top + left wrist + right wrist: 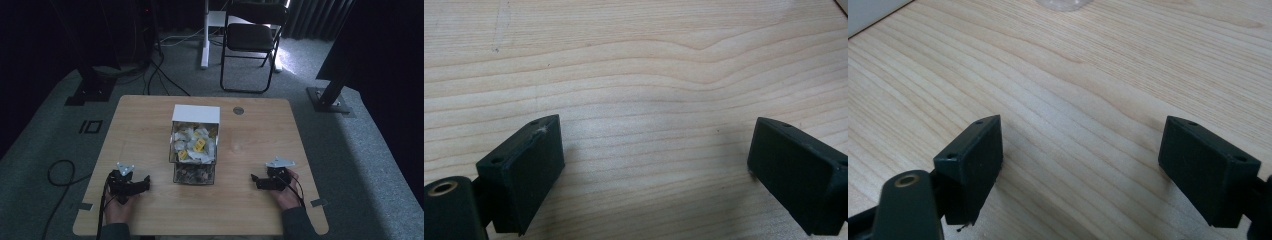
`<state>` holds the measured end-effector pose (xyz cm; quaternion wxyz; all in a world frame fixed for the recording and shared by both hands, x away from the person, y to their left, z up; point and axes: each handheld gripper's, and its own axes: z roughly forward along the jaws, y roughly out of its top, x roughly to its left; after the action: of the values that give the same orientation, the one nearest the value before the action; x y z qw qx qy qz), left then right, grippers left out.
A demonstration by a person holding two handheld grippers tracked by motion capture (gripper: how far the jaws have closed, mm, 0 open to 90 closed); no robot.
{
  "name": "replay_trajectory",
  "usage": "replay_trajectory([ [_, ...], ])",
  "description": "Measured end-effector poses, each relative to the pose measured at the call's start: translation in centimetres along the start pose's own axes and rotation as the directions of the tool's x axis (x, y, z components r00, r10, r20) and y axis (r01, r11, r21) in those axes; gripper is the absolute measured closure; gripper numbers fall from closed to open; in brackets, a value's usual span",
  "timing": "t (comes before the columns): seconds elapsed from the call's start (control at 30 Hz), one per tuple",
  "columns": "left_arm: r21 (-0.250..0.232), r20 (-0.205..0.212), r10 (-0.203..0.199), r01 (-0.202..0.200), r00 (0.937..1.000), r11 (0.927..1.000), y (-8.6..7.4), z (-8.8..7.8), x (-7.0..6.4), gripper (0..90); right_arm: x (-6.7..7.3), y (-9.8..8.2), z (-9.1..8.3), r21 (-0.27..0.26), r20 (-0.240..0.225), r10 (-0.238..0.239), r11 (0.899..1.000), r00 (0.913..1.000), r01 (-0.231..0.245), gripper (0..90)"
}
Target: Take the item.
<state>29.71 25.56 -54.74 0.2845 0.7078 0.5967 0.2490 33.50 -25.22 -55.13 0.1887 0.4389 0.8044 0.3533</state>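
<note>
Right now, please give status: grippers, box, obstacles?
Left gripper and right gripper open, resting on table. Clear box of packets between them, untouched. Path clear.

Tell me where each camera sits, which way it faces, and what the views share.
High view: above the person's side, looking forward and down on the table, the clear box, both hands, left tool and right tool.
Left gripper view: on the left tool, looking down along its open jaws at bare wood.
Right gripper view: on the right tool, jaws open, facing wood.
Shared: the wooden tabletop.
</note>
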Motion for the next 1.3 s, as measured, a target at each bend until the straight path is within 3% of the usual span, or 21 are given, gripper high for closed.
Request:
replay_trajectory([
  [0.23, 0.0, 0.0, 0.0, 0.0, 1.0, 1.0, 0.0, 0.0, 0.0, 8.4, 0.0, -0.1, -0.1, 0.001, -0.004, -0.001, 1.0, 1.0, 0.001, 18.3],
  [0.43, 0.0, 0.0, 0.001, -0.001, 1.0, 1.0, 0.0, 0.0, 0.0, 8.4, -0.3, -0.2, -0.5, -0.013, -0.025, 0.042, 0.999, 0.9988, -0.042, 27.6],
  [0.67, 0.0, -0.001, 0.001, -0.001, 1.0, 1.0, 0.0, 0.0, 0.0, 8.4, 0.2, 0.1, -1.2, -0.028, -0.002, 0.02, 0.999, 0.9998, -0.02, 40.6],
  [0.87, 0.0, 0.0, 0.001, -0.001, 1.0, 1.0, 0.0, 0.0, 0.0, 8.4, 0.7, 0.7, -2.0, -0.062, -0.018, 0.017, 0.998, 0.9997, -0.018, 46.0],
  [1.03, 0.002, 0.001, 0.005, -0.005, 1.0, 1.0, 0.0, 0.0, 0.0, 8.4, 1.9, 1.6, -2.8, -0.09, -0.047, -0.002, 0.996, 0.9989, -0.002, 51.3],
  [1.3, 0.004, 0.003, 0.008, -0.008, 1.0, 1.0, 0.0, 0.0, 0.0, 8.4, 3.7, 2.9, -3.9, -0.143, -0.085, -0.041, 0.989, 0.9955, 0.029, 52.4],
])
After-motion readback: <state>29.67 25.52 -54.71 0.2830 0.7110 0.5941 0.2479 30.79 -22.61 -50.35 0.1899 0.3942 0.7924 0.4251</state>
